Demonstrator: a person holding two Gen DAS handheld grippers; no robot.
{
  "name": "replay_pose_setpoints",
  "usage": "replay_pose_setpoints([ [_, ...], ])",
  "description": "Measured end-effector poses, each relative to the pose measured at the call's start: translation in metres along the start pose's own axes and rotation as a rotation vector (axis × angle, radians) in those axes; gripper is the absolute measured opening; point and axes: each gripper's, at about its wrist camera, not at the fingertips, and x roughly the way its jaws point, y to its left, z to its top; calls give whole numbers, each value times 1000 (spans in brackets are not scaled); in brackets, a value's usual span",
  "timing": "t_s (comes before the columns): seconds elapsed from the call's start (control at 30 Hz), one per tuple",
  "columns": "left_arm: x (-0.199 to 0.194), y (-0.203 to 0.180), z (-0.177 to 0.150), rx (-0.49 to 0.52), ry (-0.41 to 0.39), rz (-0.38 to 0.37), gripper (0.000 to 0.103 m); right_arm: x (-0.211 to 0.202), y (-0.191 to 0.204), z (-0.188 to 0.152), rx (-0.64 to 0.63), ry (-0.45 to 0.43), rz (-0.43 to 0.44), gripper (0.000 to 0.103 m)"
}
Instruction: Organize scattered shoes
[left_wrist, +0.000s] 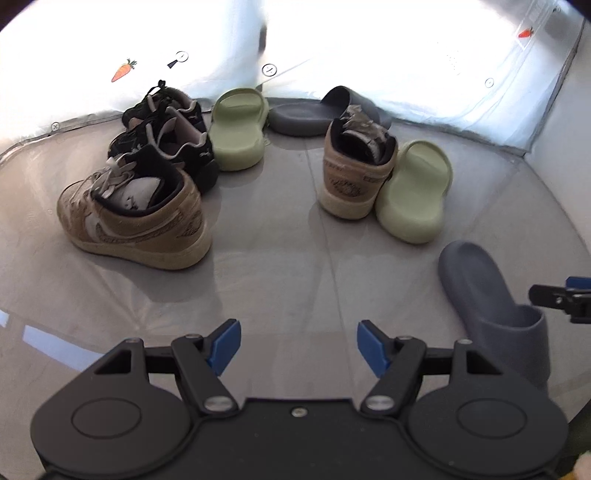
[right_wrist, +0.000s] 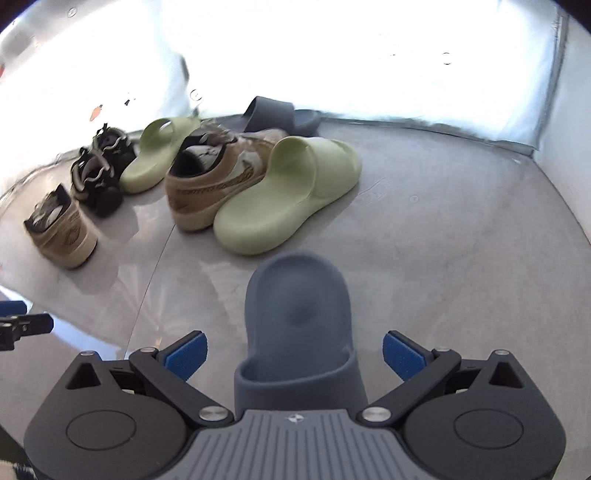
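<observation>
My left gripper (left_wrist: 299, 347) stands open over bare grey floor with nothing between its blue pads. A slate-blue slide (right_wrist: 295, 295) lies on the floor between the fingers of my open right gripper (right_wrist: 293, 354), and neither pad touches it. That same slide (left_wrist: 484, 295) shows at the right of the left wrist view, beside a right fingertip (left_wrist: 554, 299). Further off stand a tan sneaker (left_wrist: 136, 221), its mate (left_wrist: 358, 173), a black sneaker pair (left_wrist: 166, 140), two green slides (left_wrist: 240, 129) (left_wrist: 413, 192) and a second slate-blue slide (left_wrist: 306, 114).
A bright white fabric wall (left_wrist: 369, 55) with a carrot sticker (left_wrist: 123, 70) closes the back, and its grey hem (left_wrist: 461, 129) meets the glossy floor. A side wall (left_wrist: 561, 166) stands at the right. Open floor (left_wrist: 277, 258) lies between the grippers and the shoes.
</observation>
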Motion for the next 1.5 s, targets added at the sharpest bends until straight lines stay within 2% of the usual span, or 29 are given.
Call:
replay_pose_setpoints([
  [0.1, 7, -8, 28, 1, -29, -51, 71, 9, -11, 10, 95, 2, 15, 101],
  [0.2, 17, -19, 55, 45, -69, -63, 71, 21, -23, 20, 194, 19, 55, 101],
  [0.27, 28, -26, 77, 67, -89, -68, 71, 30, -29, 26, 226, 40, 48, 101],
  [0.4, 59, -35, 125, 98, -114, -87, 70, 48, -38, 41, 264, 27, 27, 101],
  [0.6, 118, -56, 198, 242, -157, -88, 68, 85, -63, 64, 403, 17, 49, 101],
  [0.73, 172, -66, 244, 320, -153, -89, 62, 105, -71, 76, 425, 16, 48, 101],
  [0.77, 186, -67, 253, 329, -146, -93, 57, 110, -73, 80, 425, 12, 42, 101],
  [0.8, 199, -68, 260, 339, -140, -97, 48, 115, -74, 83, 422, 5, 27, 101],
  [0.97, 261, -77, 285, 379, -81, -111, 43, 135, -83, 92, 455, -48, -53, 101],
  [1.07, 290, -83, 290, 401, -51, -94, 44, 147, -92, 97, 495, -53, -60, 101],
  [1.13, 305, -85, 296, 403, 12, -103, 44, 153, -97, 100, 515, -50, -56, 101],
  [1.17, 310, -85, 300, 400, 34, -115, 45, 156, -98, 100, 520, -47, -53, 101],
  [1.23, 316, -84, 307, 393, 45, -147, 54, 162, -100, 101, 520, -40, -50, 101],
  [1.3, 324, -83, 313, 394, 41, -136, 53, 165, -99, 100, 512, -32, -50, 101],
  [1.33, 326, -82, 316, 377, 40, -150, 37, 167, -99, 100, 509, -27, -49, 101],
  [1.4, 325, -77, 320, 313, 32, -208, 28, 169, -98, 99, 513, -19, -43, 101],
  [1.5, 309, -76, 315, 251, -42, -209, 19, 167, -97, 97, 523, -21, -51, 101],
])
